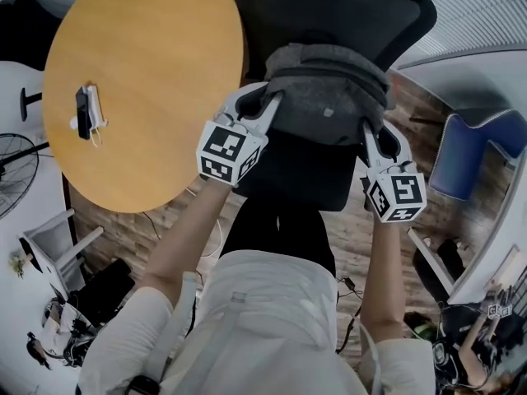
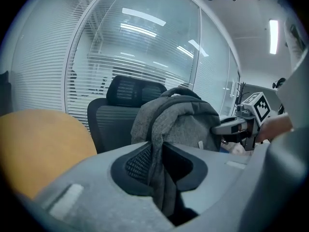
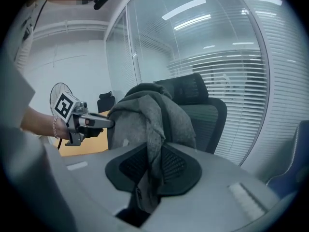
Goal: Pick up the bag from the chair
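Person: a white shirt (image 1: 263, 303) fills the bottom of the head view, and both arms reach forward.
Left gripper (image 1: 272, 104): it is at the left side of the bag. Its fingers (image 2: 137, 164) are pressed together on a fold of grey cloth, which hangs down between the black pads.
Right gripper (image 1: 368, 130): it is at the right side of the bag. Its fingers (image 3: 176, 166) are clamped in the same way on a grey fold of the bag.
Bag (image 1: 329, 97): grey and soft, with a dark handle on top. It is held between the two grippers, over the seat and in front of the backrest. I cannot tell if its bottom touches the seat.
Chair (image 1: 329, 15): a black office chair with a mesh back and a headrest, directly behind the bag.
Desk (image 1: 140, 81): round and wooden, just left of the chair. A small dark device (image 1: 84, 112) lies near its left edge.
Blue chair (image 1: 465, 151): at the right, well apart from the bag.
Glass wall (image 2: 145, 47): curved, with white blinds, behind the chair.
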